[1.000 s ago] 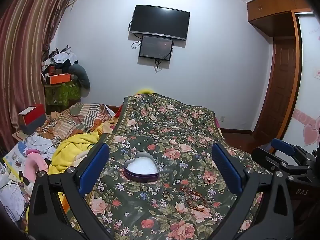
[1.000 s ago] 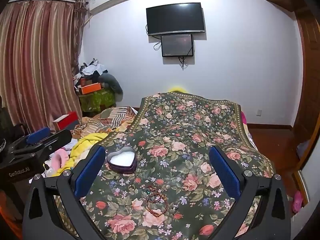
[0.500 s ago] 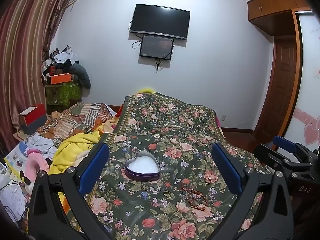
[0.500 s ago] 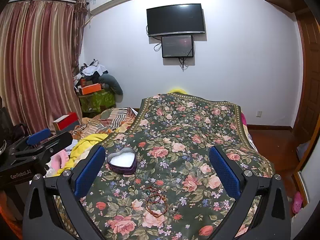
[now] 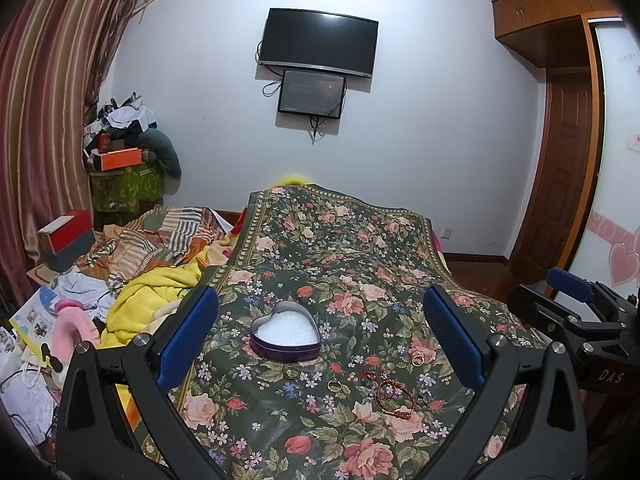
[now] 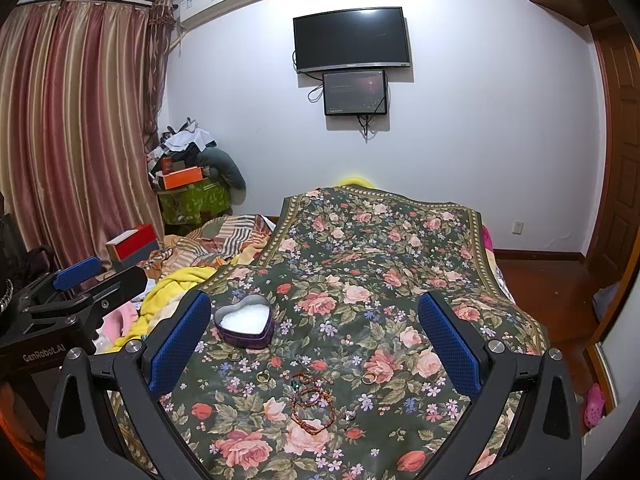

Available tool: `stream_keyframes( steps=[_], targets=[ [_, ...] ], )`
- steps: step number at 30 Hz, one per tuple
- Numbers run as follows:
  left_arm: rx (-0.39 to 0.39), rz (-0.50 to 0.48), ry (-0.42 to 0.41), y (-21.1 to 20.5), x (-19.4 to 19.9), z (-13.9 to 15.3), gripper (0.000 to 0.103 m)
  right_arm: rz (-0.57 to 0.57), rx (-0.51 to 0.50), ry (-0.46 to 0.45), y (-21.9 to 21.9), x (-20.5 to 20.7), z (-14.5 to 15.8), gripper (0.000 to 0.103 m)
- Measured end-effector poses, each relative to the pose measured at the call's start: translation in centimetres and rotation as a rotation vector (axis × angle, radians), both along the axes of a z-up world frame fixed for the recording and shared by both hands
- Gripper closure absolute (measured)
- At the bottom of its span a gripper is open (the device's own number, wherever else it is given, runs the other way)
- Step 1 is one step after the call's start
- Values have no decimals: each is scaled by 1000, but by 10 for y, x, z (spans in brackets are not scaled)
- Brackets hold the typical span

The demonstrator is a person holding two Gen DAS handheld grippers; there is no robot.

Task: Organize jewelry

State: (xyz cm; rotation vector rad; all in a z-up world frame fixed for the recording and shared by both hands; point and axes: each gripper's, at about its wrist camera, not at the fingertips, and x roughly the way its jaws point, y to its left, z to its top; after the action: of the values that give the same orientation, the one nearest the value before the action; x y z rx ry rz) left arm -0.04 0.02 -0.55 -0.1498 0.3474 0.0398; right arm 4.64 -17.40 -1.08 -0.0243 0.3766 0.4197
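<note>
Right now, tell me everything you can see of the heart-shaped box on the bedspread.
The heart-shaped box is a low tin with dark purple walls and a pale metallic rim. It has no lid on and is lined or filled with something white and grainy-looking. It sits flat on the floral bedspread, point toward the cameras. No jewelry is seen inside; a ring lies apart in front. Neither gripper touches it.

Open heart-shaped tin, white-lined; rings and braided bracelet loose just beside it.
</note>
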Motion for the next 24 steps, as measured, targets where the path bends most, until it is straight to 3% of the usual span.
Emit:
stream_keyframes(
  steps=[24],
  targets=[
    [10,-4,2,-3,-2,3,0,0,-2,-1,-3,-3,4,0]
  ],
)
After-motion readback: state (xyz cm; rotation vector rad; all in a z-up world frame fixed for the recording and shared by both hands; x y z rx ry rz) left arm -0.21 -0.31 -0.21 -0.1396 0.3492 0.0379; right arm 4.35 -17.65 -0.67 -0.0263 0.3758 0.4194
